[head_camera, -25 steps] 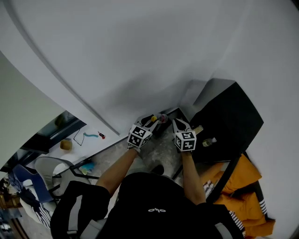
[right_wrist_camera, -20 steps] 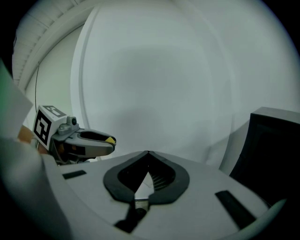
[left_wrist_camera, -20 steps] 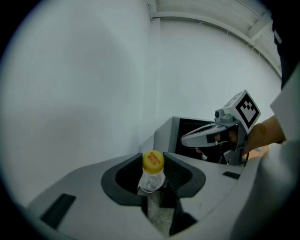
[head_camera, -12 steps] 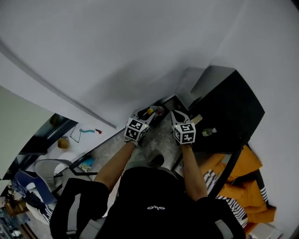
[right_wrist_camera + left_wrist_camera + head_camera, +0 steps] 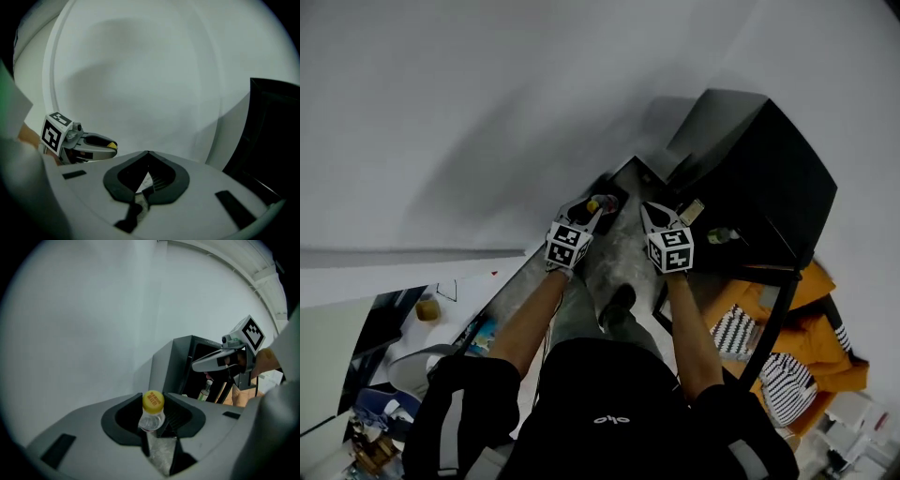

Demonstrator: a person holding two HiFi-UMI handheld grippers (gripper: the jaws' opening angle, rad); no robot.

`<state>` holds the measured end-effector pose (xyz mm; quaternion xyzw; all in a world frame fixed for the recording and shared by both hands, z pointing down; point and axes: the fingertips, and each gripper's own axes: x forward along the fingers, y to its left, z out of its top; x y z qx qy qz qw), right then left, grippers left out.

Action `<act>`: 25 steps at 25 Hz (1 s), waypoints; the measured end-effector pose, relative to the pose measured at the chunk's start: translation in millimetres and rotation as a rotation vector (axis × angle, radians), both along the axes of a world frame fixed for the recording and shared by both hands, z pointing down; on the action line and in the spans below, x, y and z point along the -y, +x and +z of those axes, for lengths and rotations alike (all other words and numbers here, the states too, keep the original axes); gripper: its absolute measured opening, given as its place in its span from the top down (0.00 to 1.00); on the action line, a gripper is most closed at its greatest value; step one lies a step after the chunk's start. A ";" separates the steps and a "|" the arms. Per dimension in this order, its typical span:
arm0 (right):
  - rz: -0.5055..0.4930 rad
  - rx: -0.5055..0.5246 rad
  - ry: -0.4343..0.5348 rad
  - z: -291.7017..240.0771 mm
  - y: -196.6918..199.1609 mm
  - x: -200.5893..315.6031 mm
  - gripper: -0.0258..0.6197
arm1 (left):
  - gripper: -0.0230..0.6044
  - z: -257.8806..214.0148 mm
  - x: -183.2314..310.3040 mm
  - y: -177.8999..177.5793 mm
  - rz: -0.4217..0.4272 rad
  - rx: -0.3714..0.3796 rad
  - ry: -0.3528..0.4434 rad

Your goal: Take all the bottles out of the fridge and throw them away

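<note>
Bottle (image 5: 151, 420) of clear plastic with a round yellow cap (image 5: 153, 401) is grasped by the left hand-held gripper (image 5: 589, 211); its lower body is cut off. Right hand-held gripper (image 5: 148, 153) is clenched on nothing. Far right, another bottle (image 5: 719, 234), small and dim, sits in the boxy black fridge (image 5: 759, 159).

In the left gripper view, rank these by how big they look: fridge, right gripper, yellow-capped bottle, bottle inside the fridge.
1. fridge, largest
2. right gripper
3. yellow-capped bottle, nearest the camera, which inflates its look
4. bottle inside the fridge, clearly smallest
</note>
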<state>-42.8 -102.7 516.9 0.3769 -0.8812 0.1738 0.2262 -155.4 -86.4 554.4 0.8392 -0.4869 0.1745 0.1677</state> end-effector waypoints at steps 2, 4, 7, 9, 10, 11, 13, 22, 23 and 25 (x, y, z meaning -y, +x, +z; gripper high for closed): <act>0.021 -0.001 -0.018 16.4 -4.8 10.3 0.95 | 0.74 18.4 13.7 -5.6 0.016 0.004 -0.016; 0.038 0.000 -0.032 35.2 -10.5 20.8 0.95 | 0.74 39.3 27.0 -10.7 0.030 0.006 -0.034; 0.053 -0.007 -0.051 68.5 -20.7 35.5 0.95 | 0.74 73.4 43.8 -19.3 0.045 0.000 -0.065; 0.063 -0.016 -0.066 92.9 -24.1 46.3 0.95 | 0.74 98.1 54.9 -22.2 0.055 -0.001 -0.082; 0.071 -0.019 -0.073 104.9 -24.4 50.6 0.95 | 0.74 110.5 59.4 -22.2 0.062 0.003 -0.090; 0.080 -0.019 -0.081 116.4 -24.1 53.8 0.95 | 0.74 122.8 63.1 -21.6 0.071 0.009 -0.097; 0.101 -0.017 -0.097 138.1 -23.6 58.0 0.95 | 0.74 150.0 69.7 -20.4 0.087 0.019 -0.114; 0.136 -0.026 -0.125 203.9 -20.2 72.1 0.95 | 0.74 240.0 106.7 8.5 0.169 0.078 -0.152; 0.143 -0.027 -0.126 208.5 -18.5 73.6 0.95 | 0.74 245.5 110.6 12.9 0.182 0.080 -0.152; 0.157 -0.031 -0.133 221.3 -13.7 77.9 0.95 | 0.74 256.8 117.6 21.3 0.207 0.089 -0.155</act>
